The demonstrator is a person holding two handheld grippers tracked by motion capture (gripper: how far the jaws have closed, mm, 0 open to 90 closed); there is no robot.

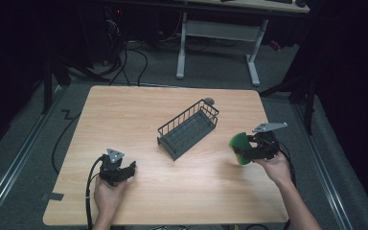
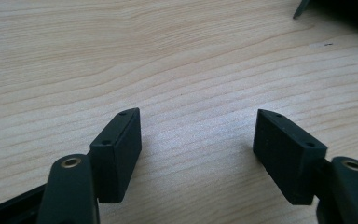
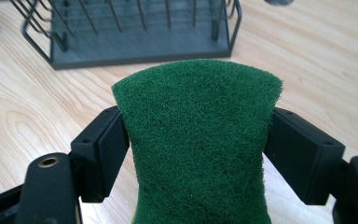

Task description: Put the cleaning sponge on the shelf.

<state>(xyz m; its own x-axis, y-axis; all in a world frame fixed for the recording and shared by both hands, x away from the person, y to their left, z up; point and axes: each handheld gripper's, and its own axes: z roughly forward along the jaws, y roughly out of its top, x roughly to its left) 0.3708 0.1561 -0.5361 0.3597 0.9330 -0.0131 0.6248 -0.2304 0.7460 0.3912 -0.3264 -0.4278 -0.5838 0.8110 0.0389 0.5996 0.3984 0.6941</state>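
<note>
Sponge in your right gripper, rack not yet loaded

On the bench [image 1: 139, 108] the wire rack [image 1: 188, 127] stands in the middle, and I see nothing in it. Your right gripper [image 3: 198, 140] has its fingers closed on the green sponge [image 3: 198, 140], held above the bench near the rack. Your left gripper [image 2: 198, 156] rests low at the near left, fingers open and holding nothing. Probably the placing into the rack is still left.
</note>
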